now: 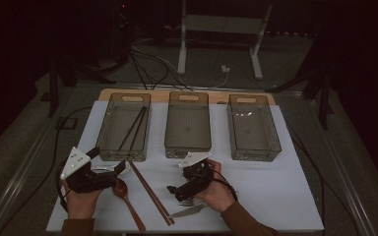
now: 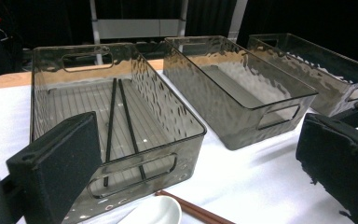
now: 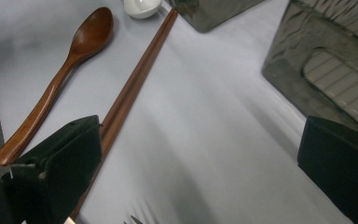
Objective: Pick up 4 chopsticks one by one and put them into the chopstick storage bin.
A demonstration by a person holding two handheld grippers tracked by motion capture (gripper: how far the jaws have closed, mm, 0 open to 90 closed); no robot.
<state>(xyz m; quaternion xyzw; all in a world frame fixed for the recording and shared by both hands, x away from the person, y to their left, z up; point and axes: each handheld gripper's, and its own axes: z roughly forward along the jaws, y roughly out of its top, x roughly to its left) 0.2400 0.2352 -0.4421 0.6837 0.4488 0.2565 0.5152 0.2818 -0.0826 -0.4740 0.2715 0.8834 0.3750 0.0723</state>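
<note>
My left gripper [image 1: 109,160] is open above the table's front left, facing the left bin [image 1: 109,129]. That bin [image 2: 168,100] holds a pair of black chopsticks [image 2: 121,116]. A white spoon [image 2: 154,212] lies just below its jaws. My right gripper [image 1: 177,180] is open too, low over the table and facing left, with nothing between its pads. Ahead of it lie brown chopsticks [image 3: 135,84] and a wooden spoon [image 3: 74,51]. Fork tines [image 3: 135,218] peek in under it.
Three clear grey bins stand in a row at the back; the middle bin [image 1: 171,125] and right bin [image 1: 274,129] look empty. A metal utensil [image 1: 189,210] lies near the white table's front edge [image 1: 275,227]. Cables and a stand sit beyond the table.
</note>
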